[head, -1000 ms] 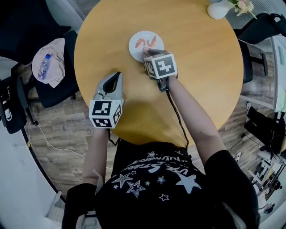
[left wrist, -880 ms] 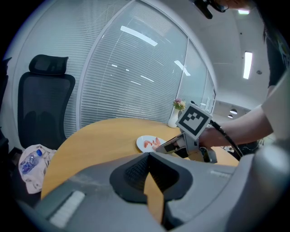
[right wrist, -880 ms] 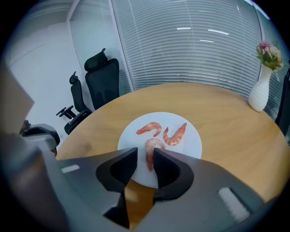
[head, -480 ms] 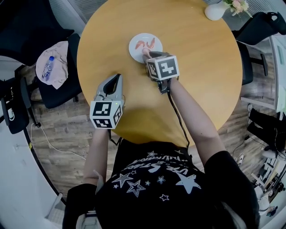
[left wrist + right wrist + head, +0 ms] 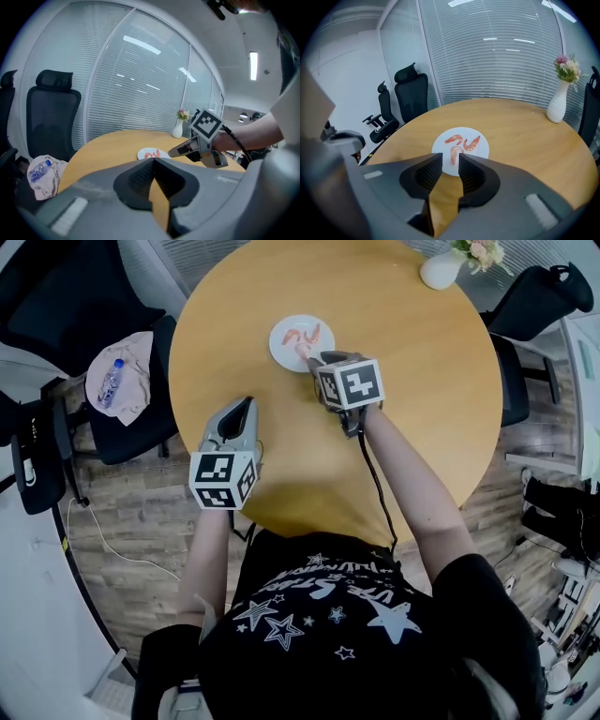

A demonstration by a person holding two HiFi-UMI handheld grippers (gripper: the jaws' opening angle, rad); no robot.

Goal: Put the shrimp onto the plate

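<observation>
Three pink shrimp [image 5: 454, 153] lie on a small white plate [image 5: 483, 140] on the round wooden table [image 5: 412, 381]. My right gripper [image 5: 450, 159] hovers just short of the plate's near edge, with its tips [image 5: 307, 354] pointing at the nearest shrimp. Its jaws stand apart and are closing, with nothing between them. My left gripper [image 5: 244, 405] hangs over the table's left front, a short way from the plate [image 5: 281, 348], jaws together and empty. In the left gripper view the plate [image 5: 143, 155] lies beyond the jaws [image 5: 153, 160], with the right gripper [image 5: 174, 153] beside it.
A white vase with flowers [image 5: 439, 268] stands at the table's far right edge. Black office chairs ring the table; the one at the left holds a cloth and a plastic bottle [image 5: 111, 382]. Bare tabletop lies right of the plate.
The right gripper has drawn slightly back and to the right from the plate. The left gripper has stayed where it was. The shrimp lie as before.
</observation>
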